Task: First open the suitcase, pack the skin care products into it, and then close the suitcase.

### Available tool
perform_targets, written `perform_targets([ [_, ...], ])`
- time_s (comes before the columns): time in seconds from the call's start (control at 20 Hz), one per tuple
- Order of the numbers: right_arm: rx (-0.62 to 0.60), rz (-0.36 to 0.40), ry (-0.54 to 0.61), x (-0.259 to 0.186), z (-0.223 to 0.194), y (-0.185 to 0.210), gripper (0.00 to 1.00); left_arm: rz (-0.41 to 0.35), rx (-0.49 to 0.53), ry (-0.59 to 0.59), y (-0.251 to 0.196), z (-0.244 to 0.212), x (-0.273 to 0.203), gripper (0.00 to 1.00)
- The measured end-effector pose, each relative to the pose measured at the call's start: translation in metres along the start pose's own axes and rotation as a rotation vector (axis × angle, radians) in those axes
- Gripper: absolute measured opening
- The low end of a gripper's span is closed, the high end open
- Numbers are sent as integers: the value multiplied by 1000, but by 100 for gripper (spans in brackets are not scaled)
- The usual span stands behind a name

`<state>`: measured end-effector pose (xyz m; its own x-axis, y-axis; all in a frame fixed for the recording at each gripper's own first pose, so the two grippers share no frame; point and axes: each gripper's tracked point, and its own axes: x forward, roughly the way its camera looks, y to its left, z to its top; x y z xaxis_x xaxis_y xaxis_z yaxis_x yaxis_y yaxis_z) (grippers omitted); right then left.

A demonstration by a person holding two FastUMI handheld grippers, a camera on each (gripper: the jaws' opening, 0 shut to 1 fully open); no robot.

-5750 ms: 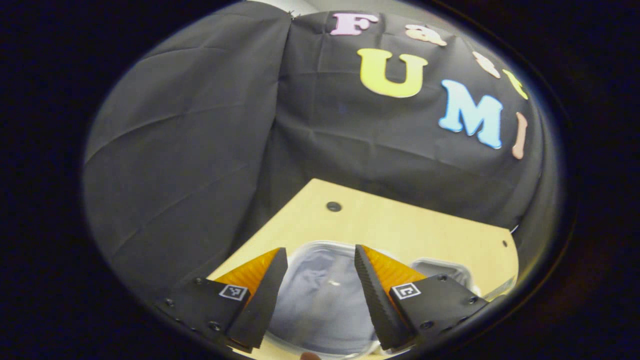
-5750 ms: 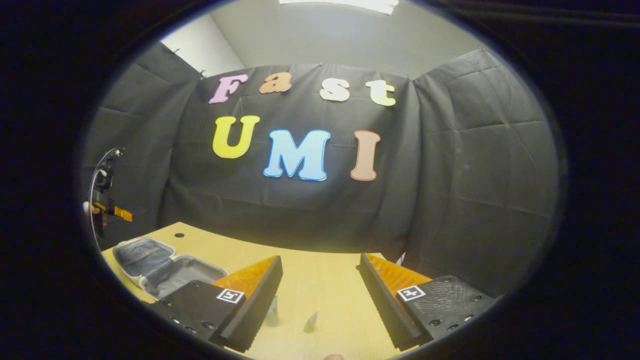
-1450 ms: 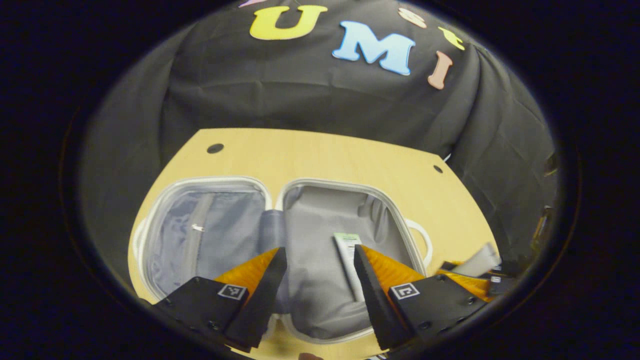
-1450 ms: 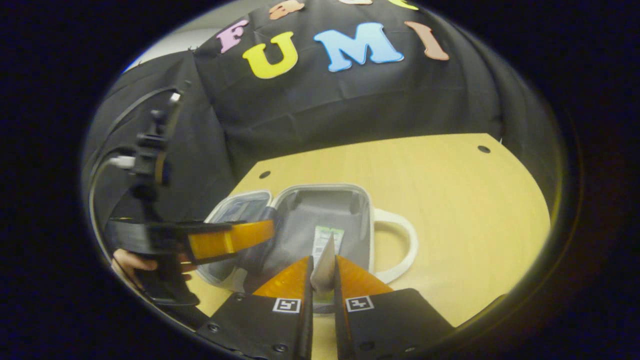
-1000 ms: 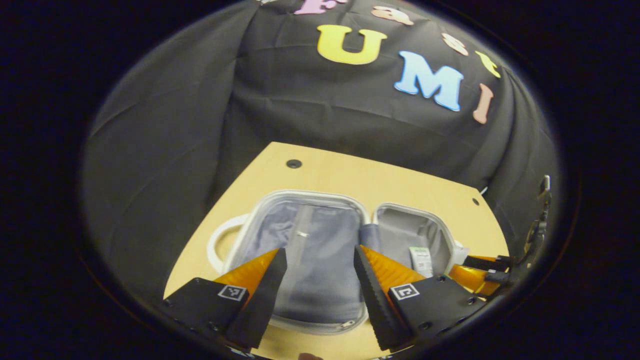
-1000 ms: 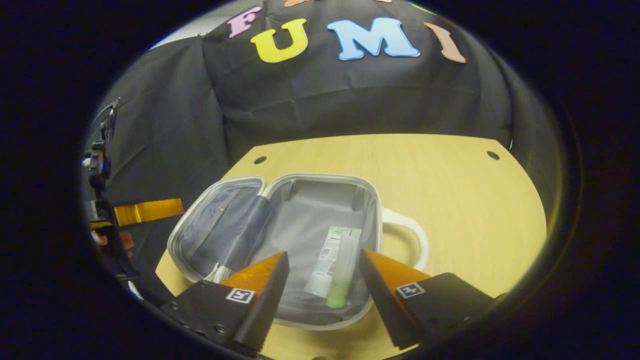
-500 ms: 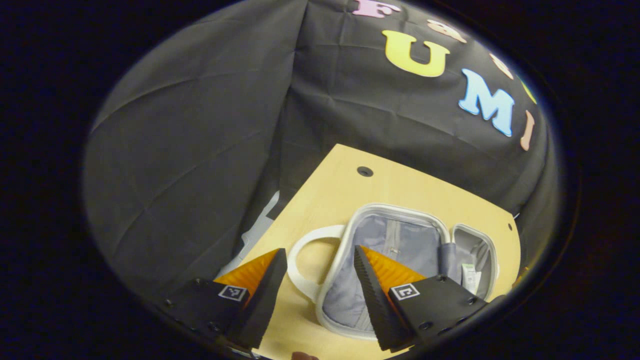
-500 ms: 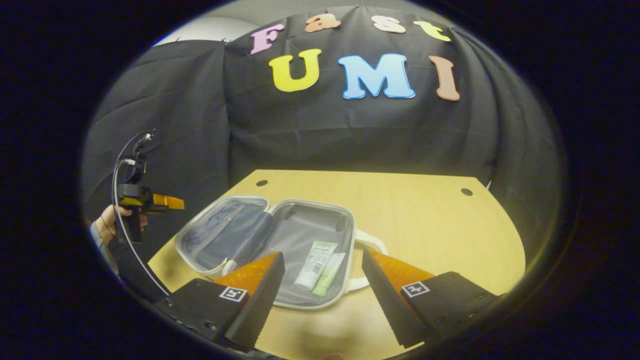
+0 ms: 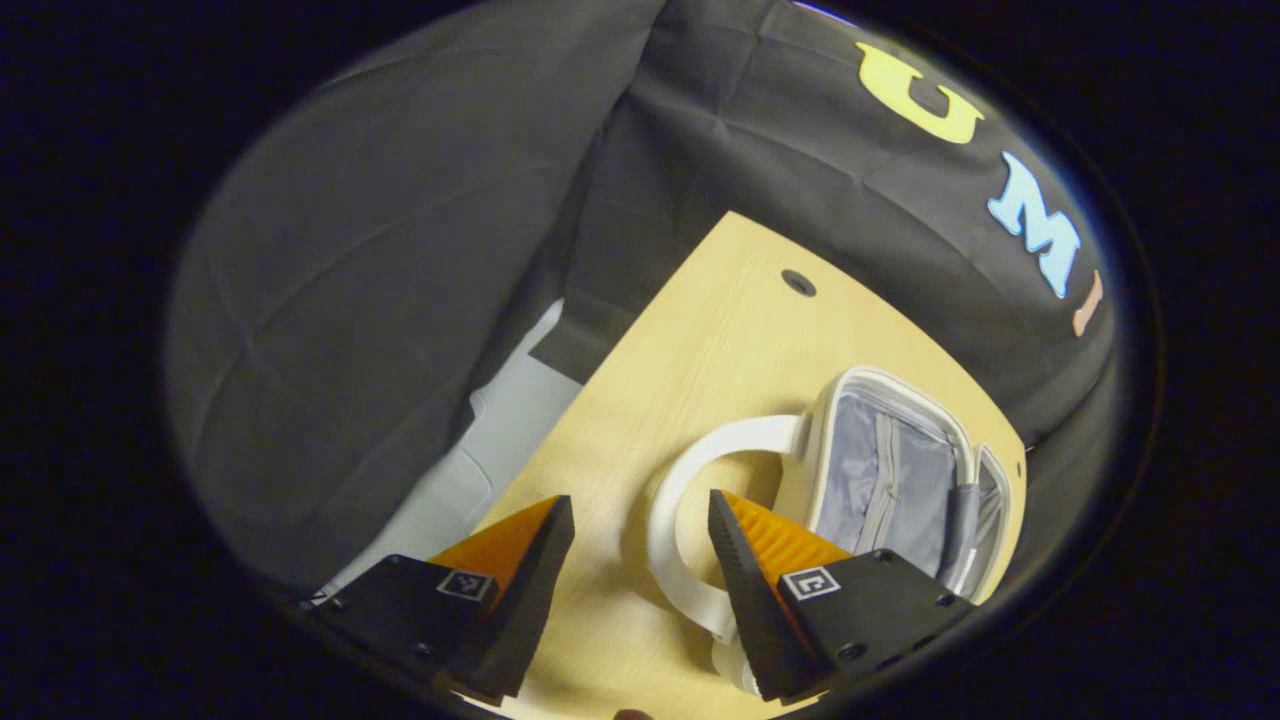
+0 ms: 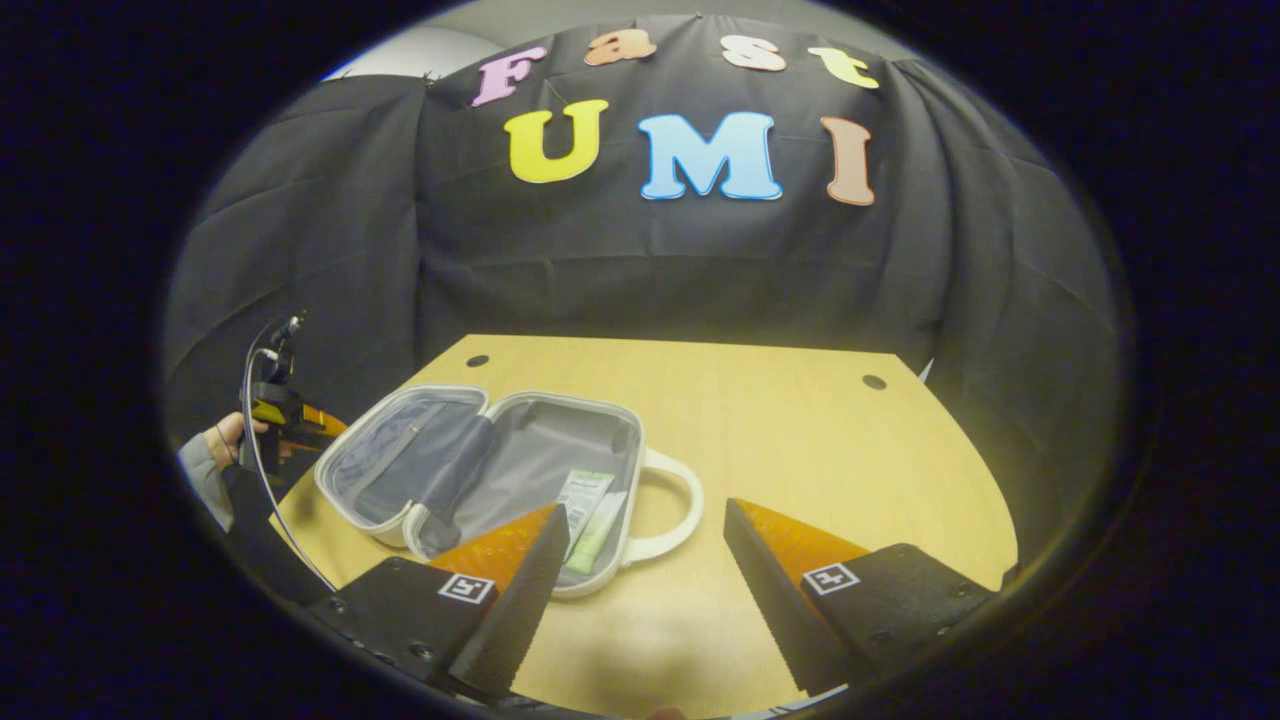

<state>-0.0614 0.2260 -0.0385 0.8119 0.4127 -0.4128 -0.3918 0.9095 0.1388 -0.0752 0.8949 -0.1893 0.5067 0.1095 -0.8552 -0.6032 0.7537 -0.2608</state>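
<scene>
A: My left gripper has swung out past the suitcase; its handle now sits between my spread, empty jaws.

B: Both tubes lie inside, lengthways. Right gripper is open, hanging over bare worktop; the left is nearer the lid.

Recording booth, not a home: black cloth wall draped around at 9, 12 and 3 o'clock, one bare light-wood table with cable holes, pale ceiling above at 12 o'clock.
</scene>
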Motion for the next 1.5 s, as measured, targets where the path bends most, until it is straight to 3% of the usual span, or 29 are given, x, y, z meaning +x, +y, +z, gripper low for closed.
perform_targets([
  [0.1, 4, 5, -2, -1, 2, 3, 96, -30, -46, 5, -4, -2, 7, 89],
  [0.15, 9, 5, -3, -1, 4, 3, 96, -71, -57, -10, -11, 1, 10, 84],
  [0.2, 16, 6, -2, -1, 3, 2, 96, -103, -76, -10, -20, 0, 6, 88],
  [0.3, 27, 4, 1, -3, 0, 1, 96, -78, -79, 9, -14, -5, 11, 64],
  [0.35, 27, 0, 2, -4, 0, 0, 96, -62, -86, 16, -8, -7, 13, 38],
  [0.5, 28, -9, 1, -8, -3, -7, 96, -109, -128, -5, -12, 0, 3, 13],
  [0.7, 51, -14, -13, -13, -1, -17, 96, -155, -136, -51, -32, 17, -37, 11],
  [0.9, 68, -10, -41, -17, 5, -29, 96, -225, -64, -152, -78, 48, -107, 11],
  [1.2, 90, 28, -92, -18, 16, -50, 96, -358, 69, -279, -190, 66, -222, 10],
  [1.5, 91, 73, -166, -30, 31, -96, 95, -435, 247, -310, -355, 11, -276, 10],
])
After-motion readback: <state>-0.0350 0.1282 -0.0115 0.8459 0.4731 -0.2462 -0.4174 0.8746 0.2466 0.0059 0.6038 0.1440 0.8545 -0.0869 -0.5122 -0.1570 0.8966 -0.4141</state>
